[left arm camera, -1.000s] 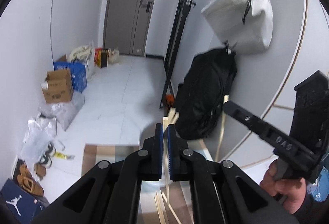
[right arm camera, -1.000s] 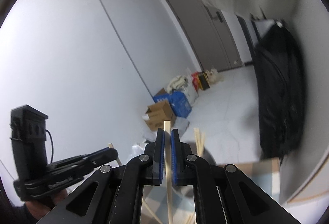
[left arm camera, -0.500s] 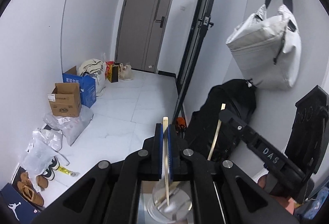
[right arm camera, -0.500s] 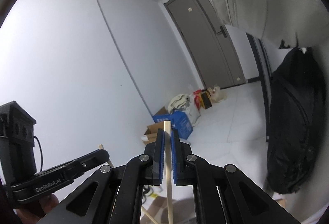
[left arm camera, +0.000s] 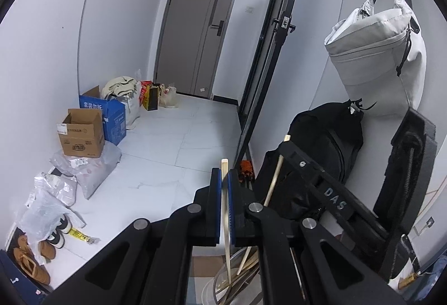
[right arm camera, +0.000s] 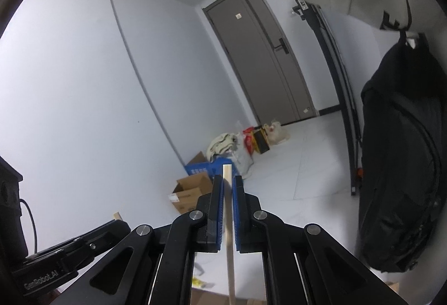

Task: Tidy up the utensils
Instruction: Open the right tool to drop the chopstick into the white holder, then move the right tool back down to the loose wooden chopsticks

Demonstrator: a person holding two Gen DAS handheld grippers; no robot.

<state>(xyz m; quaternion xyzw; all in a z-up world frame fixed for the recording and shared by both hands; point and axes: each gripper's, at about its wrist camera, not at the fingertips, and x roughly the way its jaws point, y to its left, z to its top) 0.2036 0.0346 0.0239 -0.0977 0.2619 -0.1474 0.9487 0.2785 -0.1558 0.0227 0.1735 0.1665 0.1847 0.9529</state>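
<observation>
Both tongs clamping one chopstick each, upright, over the holder.
Left view: left gripper (left arm camera: 224, 179) is pinching a chopstick (left arm camera: 225, 221) vertically, tip entering the round container (left arm camera: 223, 281) at bottom centre. Right view: right gripper (right arm camera: 228, 187) is gripping its chopstick (right arm camera: 229, 221) upright, centre frame, likely for the same drop; container unseen.

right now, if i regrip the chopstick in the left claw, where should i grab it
Probably the bare shaft just below the pads, coming from the side. The chopstick stands near upright in the left claw, its lower end down in the holder, so only a short tip clears the top.
</observation>
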